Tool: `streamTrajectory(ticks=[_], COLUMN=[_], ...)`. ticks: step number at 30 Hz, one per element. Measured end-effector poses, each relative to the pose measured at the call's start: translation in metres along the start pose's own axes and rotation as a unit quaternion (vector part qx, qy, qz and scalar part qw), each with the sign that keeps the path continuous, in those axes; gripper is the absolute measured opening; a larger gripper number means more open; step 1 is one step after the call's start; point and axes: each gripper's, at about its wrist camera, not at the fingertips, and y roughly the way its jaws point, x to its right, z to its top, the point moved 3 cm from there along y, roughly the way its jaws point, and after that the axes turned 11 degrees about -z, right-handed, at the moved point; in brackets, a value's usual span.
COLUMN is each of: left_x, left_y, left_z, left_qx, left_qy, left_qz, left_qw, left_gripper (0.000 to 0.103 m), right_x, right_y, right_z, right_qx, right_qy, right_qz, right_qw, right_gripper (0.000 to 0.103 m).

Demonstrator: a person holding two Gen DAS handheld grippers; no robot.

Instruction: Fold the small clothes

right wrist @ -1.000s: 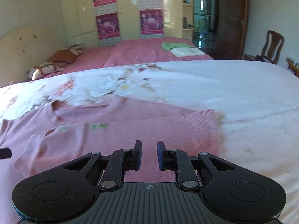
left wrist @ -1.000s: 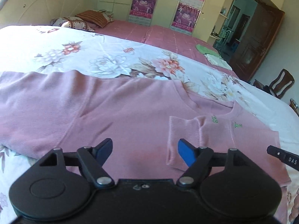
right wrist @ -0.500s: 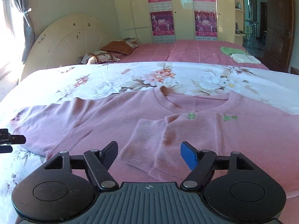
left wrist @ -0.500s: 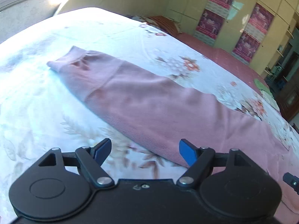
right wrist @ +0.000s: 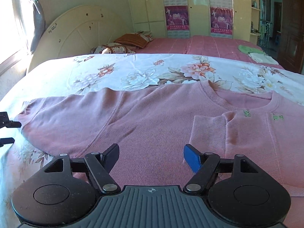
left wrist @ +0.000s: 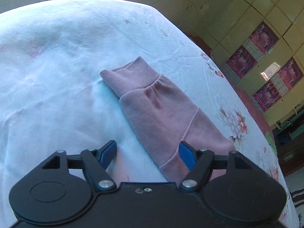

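- Left gripper (left wrist: pixel 147 152): jaws spread, nothing pinched; the sleeve (left wrist: pixel 161 112) of the pink top runs between them and away ahead, ending in a gathered ribbed cuff (left wrist: pixel 131 76) on the sheet (left wrist: pixel 57 76).
- Right gripper (right wrist: pixel 151 154): jaws spread, empty, over the top (right wrist: pixel 148 125), which lies flat.
- Right of the jaws, the other sleeve (right wrist: pixel 210 131) is folded onto the chest; the neckline (right wrist: pixel 241 98) lies beyond.

pink top (right wrist: pixel 152 121): right side cut off | left gripper (right wrist: pixel 7 131): mostly out of frame
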Motion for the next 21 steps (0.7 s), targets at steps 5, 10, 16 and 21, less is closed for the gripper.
streamTrajectory(ticks=[5, 10, 16, 21], left_x=[0.006, -0.004, 0.013, 0.076], left_y=[0.019, 0.021, 0.006, -0.023], left_z=[0.012, 0.017, 0.015, 0.012], left_qx=[0.017, 0.031, 0.049, 0.056], left_qy=[0.013, -0.010, 0.016, 0.082], left_qz=[-0.003, 0.004, -0.022, -0.092], left_qw=[0.9998, 0.9995, 0.9984, 0.9907], left_gripper=[0.066, 0.014, 0.005, 0.005], right_x=[-0.004, -0.008, -0.030, -0.042], right_y=[0.009, 0.013, 0.019, 0.032], right_z=[0.000, 0.002, -0.002, -0.019], right_qx=[-0.004, 0.004, 0.005, -0.008], right_qy=[0.000, -0.005, -0.044, -0.099], right_qz=[-0.012, -0.027, -0.024, -0.034], right_qw=[1.000, 1.000, 0.999, 0.994], right_gripper=[0.074, 0.074, 0.074, 0.074])
